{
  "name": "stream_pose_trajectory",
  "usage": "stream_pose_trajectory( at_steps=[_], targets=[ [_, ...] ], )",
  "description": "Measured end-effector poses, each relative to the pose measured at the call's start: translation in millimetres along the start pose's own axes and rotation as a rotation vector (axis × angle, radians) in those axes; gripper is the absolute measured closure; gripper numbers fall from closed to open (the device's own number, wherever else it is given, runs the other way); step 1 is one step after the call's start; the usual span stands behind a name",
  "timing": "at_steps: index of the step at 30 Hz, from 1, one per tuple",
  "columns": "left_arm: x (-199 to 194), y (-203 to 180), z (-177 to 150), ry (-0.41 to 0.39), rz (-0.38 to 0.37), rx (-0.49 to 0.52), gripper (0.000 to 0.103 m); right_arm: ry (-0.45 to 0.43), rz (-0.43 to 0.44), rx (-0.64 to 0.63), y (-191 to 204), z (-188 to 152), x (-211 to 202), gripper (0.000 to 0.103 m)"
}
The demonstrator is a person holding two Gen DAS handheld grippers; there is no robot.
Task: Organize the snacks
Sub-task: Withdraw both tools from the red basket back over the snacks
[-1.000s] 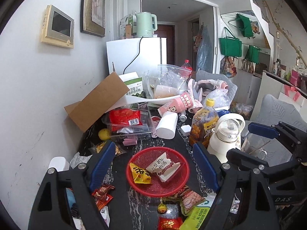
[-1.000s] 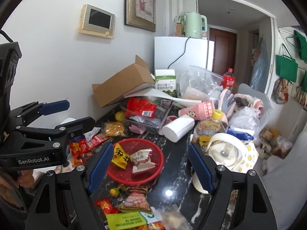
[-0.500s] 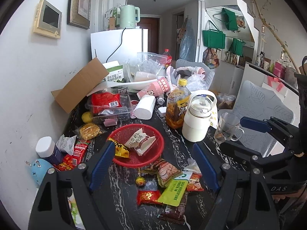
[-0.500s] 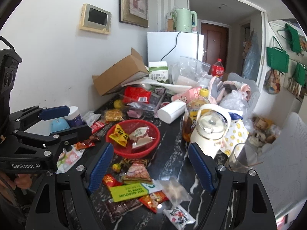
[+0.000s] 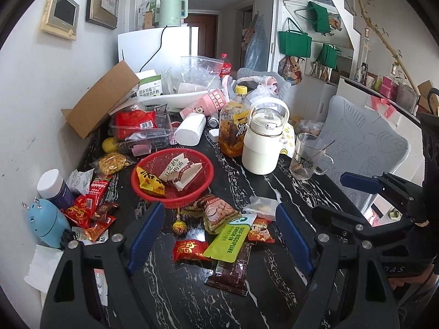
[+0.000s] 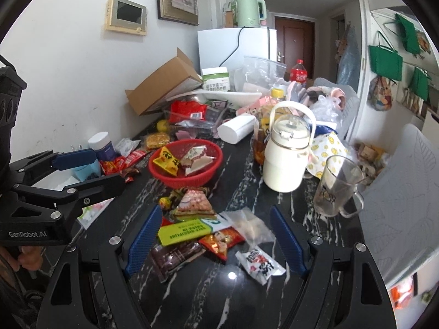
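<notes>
A red mesh basket on the black marble table holds a yellow packet and white-red packets. Loose snacks lie in front of it: a peanut pack, a lime-green bar, a red packet, a brown bar and a white packet. My left gripper is open and empty above them. My right gripper is open and empty, over the same pile.
A cream kettle jug, a glass mug and a drink bottle stand right of the basket. More red packets, a white-capped jar and a blue gadget lie by the left wall. Boxes and bags crowd the back.
Both grippers have pulled back and up from the basket, bringing the loose snacks on the near table into view. Both stay open and empty.
</notes>
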State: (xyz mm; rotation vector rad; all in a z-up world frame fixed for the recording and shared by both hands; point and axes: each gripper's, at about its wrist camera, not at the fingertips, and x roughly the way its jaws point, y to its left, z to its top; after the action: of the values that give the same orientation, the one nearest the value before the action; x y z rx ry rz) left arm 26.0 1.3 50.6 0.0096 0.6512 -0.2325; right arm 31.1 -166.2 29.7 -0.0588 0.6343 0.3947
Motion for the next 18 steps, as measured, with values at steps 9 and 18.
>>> stream_pose_trajectory(
  at_steps=[9, 18],
  targets=[
    [28, -6, -38, 0.111, -0.047, -0.023, 0.02, 0.075, 0.022, 0.081, -13, -40, 15, 0.022],
    [56, -8, -73, 0.2, -0.052, -0.041, 0.02, 0.147, 0.03, 0.153, -26, -81, 37, 0.022]
  ],
)
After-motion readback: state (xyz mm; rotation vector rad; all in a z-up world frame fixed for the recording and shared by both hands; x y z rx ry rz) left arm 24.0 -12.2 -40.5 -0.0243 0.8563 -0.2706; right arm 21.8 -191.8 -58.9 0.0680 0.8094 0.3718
